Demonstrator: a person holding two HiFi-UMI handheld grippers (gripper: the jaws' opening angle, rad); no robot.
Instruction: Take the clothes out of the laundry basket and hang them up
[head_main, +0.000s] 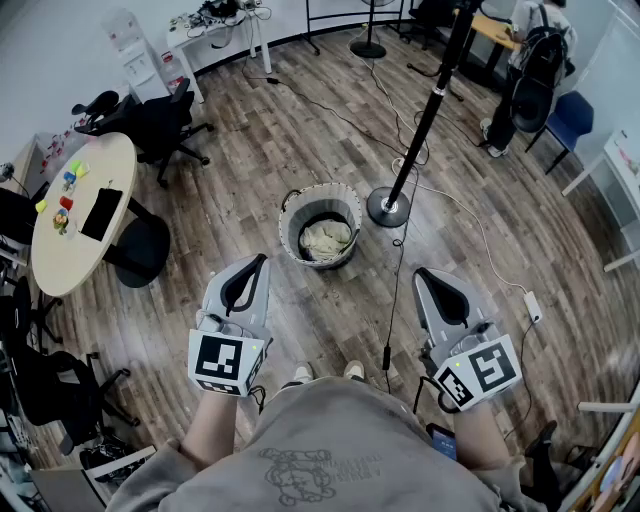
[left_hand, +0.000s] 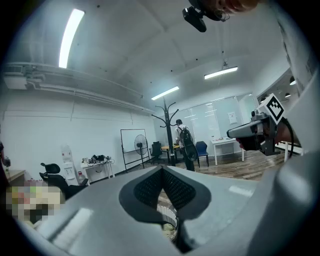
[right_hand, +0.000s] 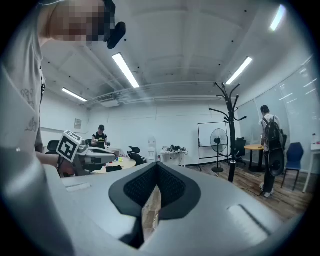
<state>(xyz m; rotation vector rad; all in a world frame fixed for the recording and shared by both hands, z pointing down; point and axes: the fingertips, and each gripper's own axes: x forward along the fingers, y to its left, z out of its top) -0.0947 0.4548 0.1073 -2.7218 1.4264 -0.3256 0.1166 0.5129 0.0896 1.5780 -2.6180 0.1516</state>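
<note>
The job had not visibly begun: the clothes (head_main: 326, 238), a pale crumpled heap, lay in the basket (head_main: 291, 228) on the floor, straight ahead of the person and well apart from both grippers. No garment showed on the rack (head_main: 432, 105), whose pole rose from a round base just right of the basket; its hooks looked bare in both gripper views. The left gripper (head_main: 260, 260) and right gripper (head_main: 422, 272) were held out near level in front of the person, each with its fingers together and nothing between them. Through the slit under the left fingers (left_hand: 147, 189) part of the basket rim showed. By my reading every step was left: reach in, pinch a garment, lift it clear, carry it to the rack, and repeat until the basket was empty. The floor (head_main: 250, 130) was grey-brown wood plank, bare around the basket except for a pale cable (head_main: 478, 222) that ran from near the rack's base to a power strip (head_main: 533, 305) at the right. To the left stood a round bench (head_main: 70, 265) carrying a dark flat device and small coloured bits, with black chairs (head_main: 165, 125) beside it. At the far side were a white bench (head_main: 215, 25) heaped with gear, a fan (head_main: 368, 40), and a person (head_main: 525, 75) with a backpack at another bench.
</note>
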